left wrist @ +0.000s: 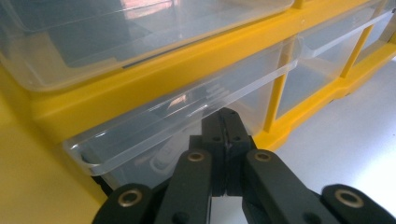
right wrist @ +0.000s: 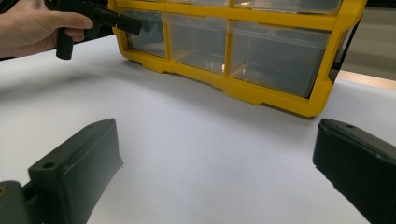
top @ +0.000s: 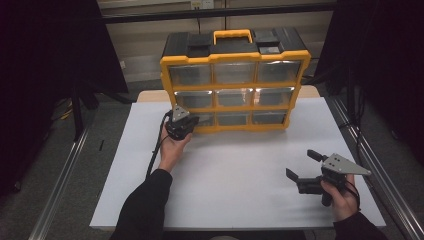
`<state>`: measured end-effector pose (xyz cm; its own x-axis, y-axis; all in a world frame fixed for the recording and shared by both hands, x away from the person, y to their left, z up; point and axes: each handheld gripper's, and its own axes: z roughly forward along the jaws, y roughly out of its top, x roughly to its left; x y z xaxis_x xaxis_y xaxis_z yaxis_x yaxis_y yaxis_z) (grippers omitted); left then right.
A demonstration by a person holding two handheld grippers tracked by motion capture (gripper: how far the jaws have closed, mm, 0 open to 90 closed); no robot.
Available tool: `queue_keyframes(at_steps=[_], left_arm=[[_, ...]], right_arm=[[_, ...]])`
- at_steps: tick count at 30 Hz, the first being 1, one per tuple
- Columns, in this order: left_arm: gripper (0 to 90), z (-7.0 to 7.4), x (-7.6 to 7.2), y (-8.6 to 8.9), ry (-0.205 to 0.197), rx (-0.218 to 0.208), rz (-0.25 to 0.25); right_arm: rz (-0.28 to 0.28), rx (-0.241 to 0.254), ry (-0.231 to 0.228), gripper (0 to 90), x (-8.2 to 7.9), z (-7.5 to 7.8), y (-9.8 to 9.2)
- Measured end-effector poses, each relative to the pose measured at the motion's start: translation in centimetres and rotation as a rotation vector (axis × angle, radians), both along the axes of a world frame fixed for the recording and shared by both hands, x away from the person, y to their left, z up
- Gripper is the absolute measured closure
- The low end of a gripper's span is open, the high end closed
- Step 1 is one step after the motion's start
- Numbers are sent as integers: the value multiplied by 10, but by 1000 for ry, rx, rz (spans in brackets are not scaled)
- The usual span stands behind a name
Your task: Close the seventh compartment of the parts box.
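A yellow organiser (top: 235, 92) with rows of clear drawers and a black top stands at the back of the table. My left gripper (top: 194, 121) is at its bottom-left drawer (top: 205, 119). In the left gripper view its jaws (left wrist: 227, 122) are shut, pressed flat together, with the tips just under the clear front lip of that drawer (left wrist: 187, 116). Nothing shows between them. The same gripper (right wrist: 122, 21) appears at the top left of the right gripper view. My right gripper (top: 303, 165) hovers low over the table at the front right, open and empty (right wrist: 215, 172), pointing toward the organiser (right wrist: 243, 88).
A white sheet (top: 240, 165) covers the table, bare between the two hands. The organiser's yellow carry handle (top: 232, 35) sits on top. Metal rails (top: 370, 165) run along both table sides, and dark curtains hang left and right.
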<state>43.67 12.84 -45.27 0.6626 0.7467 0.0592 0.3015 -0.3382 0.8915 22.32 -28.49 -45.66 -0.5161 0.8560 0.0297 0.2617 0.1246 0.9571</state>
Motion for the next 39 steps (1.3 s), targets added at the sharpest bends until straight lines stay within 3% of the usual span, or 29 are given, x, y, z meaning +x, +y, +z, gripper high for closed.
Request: queue_keyframes(at_steps=[9,17,19,22,25,27,28,30,33,34,37,38,39], left_arm=[[900,-2,3,-1,6,-17,-10],[900,-2,1,-2,6,-7,-1],[875,-3,0,-3,18,-30,0],[862,-2,-2,-4,19,-12,-20],[829,-2,-2,-2,18,-23,-28],[766,-2,-3,0,37,-24,-21],[703,-4,-2,1,36,-46,-26],[673,-6,-5,2,45,-66,-35],[567,-8,-9,4,35,-46,-26],[535,-9,-9,3,41,-68,-30],[357,-8,-12,4,56,-52,5],[314,-9,-12,3,59,-91,1],[306,-8,-13,4,56,-70,1]], right_arm=[[2,1,4,5,1,0,0],[0,-2,-1,5,0,0,1],[0,-4,1,5,0,0,2],[2,-12,-3,5,-1,1,3],[2,-10,-1,6,0,1,3],[2,-9,-1,6,0,0,3],[3,-10,-2,6,0,1,3],[5,-10,-2,6,0,0,3],[2,-7,-1,6,0,1,3],[1,-7,-1,6,0,0,3],[1,-8,-1,6,0,1,3],[1,-7,-2,6,1,1,3],[-1,-8,-4,6,0,1,3]])
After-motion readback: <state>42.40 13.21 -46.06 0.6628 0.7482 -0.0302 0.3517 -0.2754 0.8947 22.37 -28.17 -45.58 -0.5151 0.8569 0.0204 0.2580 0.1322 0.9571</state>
